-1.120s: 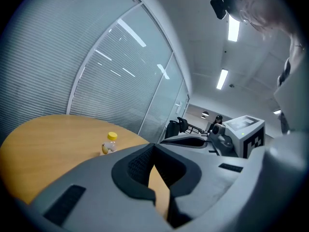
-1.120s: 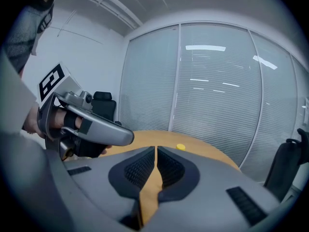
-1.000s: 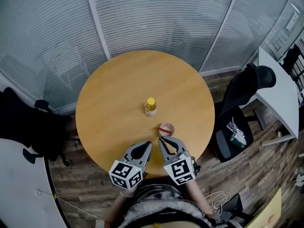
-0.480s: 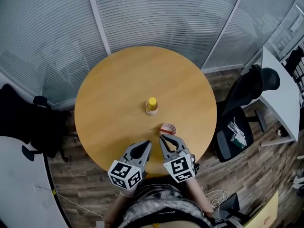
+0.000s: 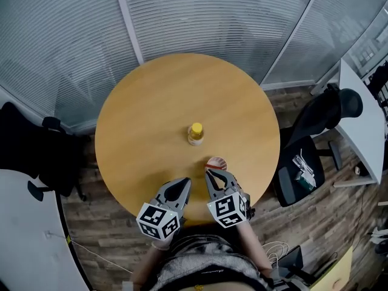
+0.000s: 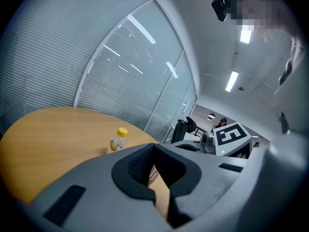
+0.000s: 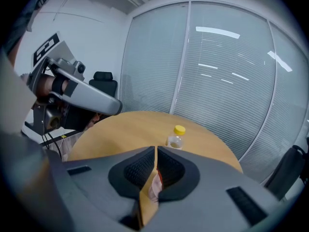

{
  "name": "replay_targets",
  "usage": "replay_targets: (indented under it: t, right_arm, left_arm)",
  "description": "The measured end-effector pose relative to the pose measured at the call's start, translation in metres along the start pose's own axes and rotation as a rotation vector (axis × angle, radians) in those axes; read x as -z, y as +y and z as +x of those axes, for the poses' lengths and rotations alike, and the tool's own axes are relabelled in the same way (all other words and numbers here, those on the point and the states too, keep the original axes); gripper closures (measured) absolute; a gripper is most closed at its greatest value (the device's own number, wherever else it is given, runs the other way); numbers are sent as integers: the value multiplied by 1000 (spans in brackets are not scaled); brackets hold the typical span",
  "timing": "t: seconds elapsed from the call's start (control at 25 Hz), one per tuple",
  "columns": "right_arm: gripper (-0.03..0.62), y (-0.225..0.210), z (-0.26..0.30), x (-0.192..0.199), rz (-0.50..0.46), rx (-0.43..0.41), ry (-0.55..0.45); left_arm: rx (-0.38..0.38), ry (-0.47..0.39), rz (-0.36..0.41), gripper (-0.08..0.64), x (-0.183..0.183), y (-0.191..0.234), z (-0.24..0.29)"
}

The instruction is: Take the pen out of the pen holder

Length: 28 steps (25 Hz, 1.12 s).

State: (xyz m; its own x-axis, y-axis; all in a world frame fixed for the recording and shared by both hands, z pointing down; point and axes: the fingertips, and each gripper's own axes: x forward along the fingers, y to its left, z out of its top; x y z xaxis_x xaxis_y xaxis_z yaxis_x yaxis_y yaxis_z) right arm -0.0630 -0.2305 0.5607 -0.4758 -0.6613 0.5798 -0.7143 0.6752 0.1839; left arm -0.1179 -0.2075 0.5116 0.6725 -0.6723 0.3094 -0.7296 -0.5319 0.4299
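A small round pen holder [image 5: 216,162], pinkish with a red-and-white pattern, stands on the round wooden table [image 5: 151,114] near its front edge. No pen can be made out in it from above. My right gripper [image 5: 210,173] is shut and empty, its tips just short of the holder. In the right gripper view the holder [image 7: 155,186] shows low behind the shut right gripper [image 7: 156,150]. My left gripper [image 5: 183,183] is shut and empty too, to the left of the right one, over the table's edge. The left gripper view shows the left gripper [image 6: 153,146] with a strip of the holder [image 6: 152,173] behind it.
A clear bottle with a yellow cap [image 5: 195,134] stands upright near the table's middle, beyond the holder. Frosted glass walls ring the far side. A black office chair [image 5: 315,144] is at the right, another dark chair [image 5: 36,156] at the left. A white desk [image 5: 364,114] stands far right.
The head view has shifted slightly. Both grippers stay shut at the table's near edge, the right one edging a little closer to the holder.
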Motion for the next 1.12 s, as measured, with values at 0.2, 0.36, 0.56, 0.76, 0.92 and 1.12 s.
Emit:
replay_targets:
  t: [0.2,0.36,0.56,0.76,0.92,1.12]
  right_arm:
    - [563,0,19,16,-5,-33,61]
    - [563,-2,33,26,-17,-51,88]
    - [561,-4,50,38,-17,-73,123]
    - [545,-6,63,46,-54,-79,161]
    - [494,-6,70,51,-92,-79,192]
    - [490,-5,79,62,-141,-90,239]
  left_arm:
    - [-1,9,-6,555,0,6,2]
    - [-13,8,-14,555,1,12,4]
    - [-15,22,-26,555,4,18,6]
    - [-13,24,-30,555,3,22,10]
    - [-12,27,-28,555,3,24,13]
    - [-14,28,-32,555,4,26,16]
